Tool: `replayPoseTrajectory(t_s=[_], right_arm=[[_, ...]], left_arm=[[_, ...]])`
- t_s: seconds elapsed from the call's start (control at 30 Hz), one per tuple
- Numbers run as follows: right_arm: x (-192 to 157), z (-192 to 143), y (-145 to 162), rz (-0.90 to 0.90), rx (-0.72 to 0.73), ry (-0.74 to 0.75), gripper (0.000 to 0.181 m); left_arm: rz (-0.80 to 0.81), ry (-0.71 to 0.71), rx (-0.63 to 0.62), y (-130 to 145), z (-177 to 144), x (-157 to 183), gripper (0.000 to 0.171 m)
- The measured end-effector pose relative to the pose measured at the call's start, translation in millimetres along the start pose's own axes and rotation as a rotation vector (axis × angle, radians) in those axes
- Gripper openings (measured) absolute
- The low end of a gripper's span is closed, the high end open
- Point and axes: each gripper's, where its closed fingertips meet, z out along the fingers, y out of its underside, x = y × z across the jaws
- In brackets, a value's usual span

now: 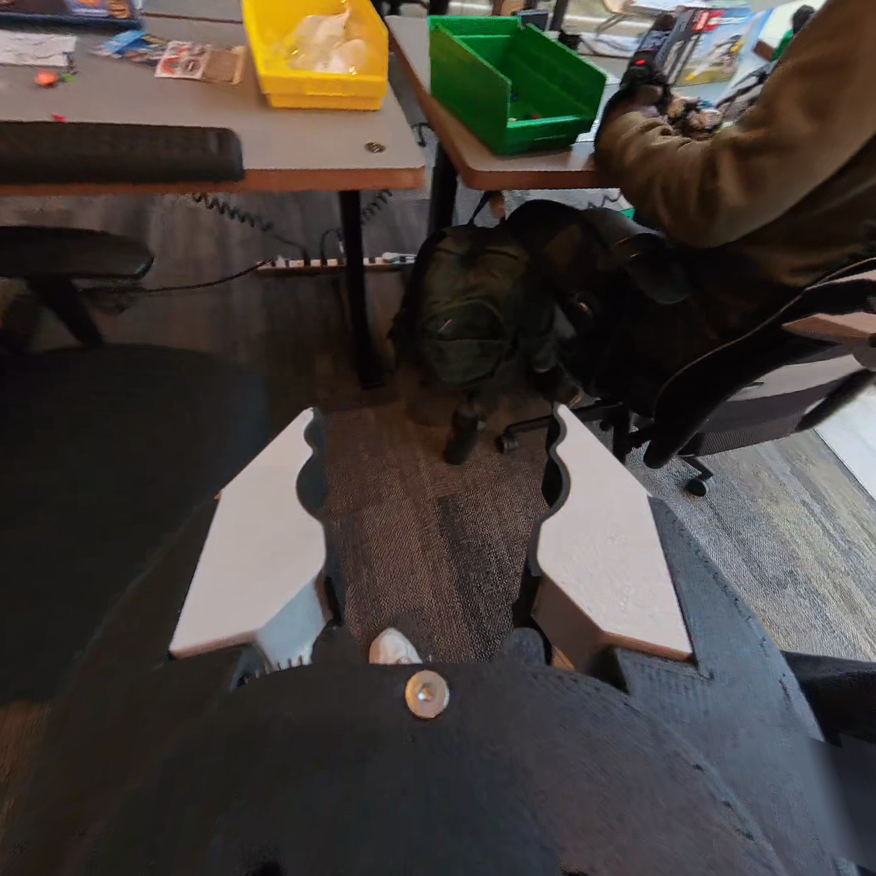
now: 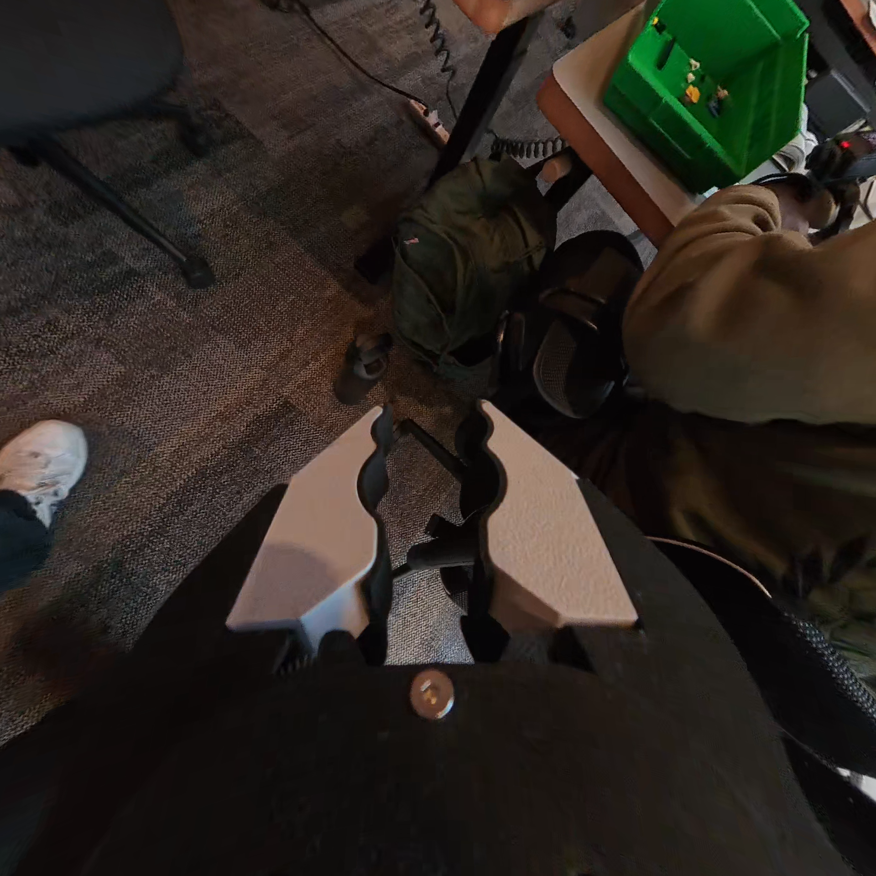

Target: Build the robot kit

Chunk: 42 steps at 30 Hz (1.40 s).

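Grippers first, since nothing else is in hand: my left gripper (image 1: 436, 426) hangs over the carpet (image 1: 426, 521) with its fingers spread wide and nothing between them. My right gripper (image 2: 433, 417) is also over carpet (image 2: 189, 379), its fingers parted by a narrower gap, gripping nothing; past that gap I see part of a black chair base (image 2: 441, 550) on the floor.

Close below the left gripper a white shoe (image 1: 393, 647) peeks out at the base of the fingers. In the right wrist view a white shoe (image 2: 42, 464) sits at the left edge on the carpet.

Farther out, a dark green backpack (image 1: 469, 322) stands on the floor beside a black desk leg (image 1: 358, 294); the right wrist view shows the same backpack (image 2: 455, 275) just beyond my fingertips. Beside it sits a person in a tan sleeve (image 1: 739, 156) on a mesh office chair (image 1: 758, 379), the sleeve (image 2: 739, 308) filling the right side of the other view.

Beyond that, two desks stand side by side. A yellow bin (image 1: 317, 52) holding clear plastic bags rests on the left desk (image 1: 308, 147), with a black wrist pad (image 1: 114, 151) at its near edge. A green bin (image 1: 512, 80) rests on the right desk (image 1: 521, 166); in the right wrist view the green bin (image 2: 706, 85) holds a few small coloured pieces.
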Motion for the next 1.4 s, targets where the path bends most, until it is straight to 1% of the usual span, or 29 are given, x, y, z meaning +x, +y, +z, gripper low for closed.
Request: replayPoseTrajectory(t_s=[0.07,0.13,0.2,0.27,0.33,0.4,0.47,0.53,0.6,0.63,0.7,0.77,0.83,0.93,1.03,1.13,1.3,1.4], right_arm=[[0,5,8,0.006,-0.001,-0.02,0.034],[-6,13,17,0.021,-0.009,-0.04,0.034],[-20,27,25,0.012,-0.023,-0.068,0.034],[-38,45,28,-0.008,-0.035,-0.088,0.034],[-55,62,24,-0.004,-0.04,-0.102,0.034],[-70,83,7,0.002,-0.006,-0.114,0.033],[-82,105,-10,0.005,0.018,-0.113,0.034],[-92,131,-28,0.043,0.046,-0.131,0.033],[-97,158,-45,0.054,0.066,-0.142,0.033],[-95,173,-54,0.062,0.081,-0.137,0.033],[-88,208,-73,0.145,0.103,-0.125,0.033],[-85,246,-91,0.215,0.141,-0.151,0.033],[-87,289,-99,0.199,0.159,-0.17,0.034],[-100,348,-87,0.156,0.103,-0.233,0.034],[-101,385,-87,0.106,0.118,-0.261,0.034],[-103,417,-75,0.116,0.097,-0.289,0.034],[-97,458,-43,0.21,-0.001,-0.245,0.034],[-105,475,-33,0.235,-0.026,-0.227,0.034]], left_arm=[[-0.029,-0.014,-0.029,16,-5,8,0.093],[-0.037,-0.019,-0.042,21,-4,14,0.094],[-0.037,0.0,-0.029,20,3,18,0.094],[-0.011,0.007,0.002,16,15,14,0.096],[0.013,0.022,0.063,6,29,6,0.096],[0.024,0.047,0.123,-8,45,-5,0.096],[0.02,0.08,0.154,-21,64,-18,0.097],[0.009,0.097,0.15,-32,85,-33,0.103],[-0.037,0.111,0.128,-42,109,-47,0.109],[-0.085,0.133,0.11,-44,122,-53,0.111],[-0.156,0.188,0.058,-43,154,-64,0.106],[-0.163,0.175,0.033,-40,189,-82,0.106],[-0.126,0.132,0.036,-40,222,-100,0.106],[-0.106,0.053,0.04,-36,269,-123,0.106],[-0.139,0.043,0.07,-32,312,-135,0.105],[-0.144,0.053,0.101,-25,346,-142,0.101],[-0.165,0.155,0.12,7,390,-147,0.099],[-0.17,0.235,0.147,20,404,-149,0.098]])
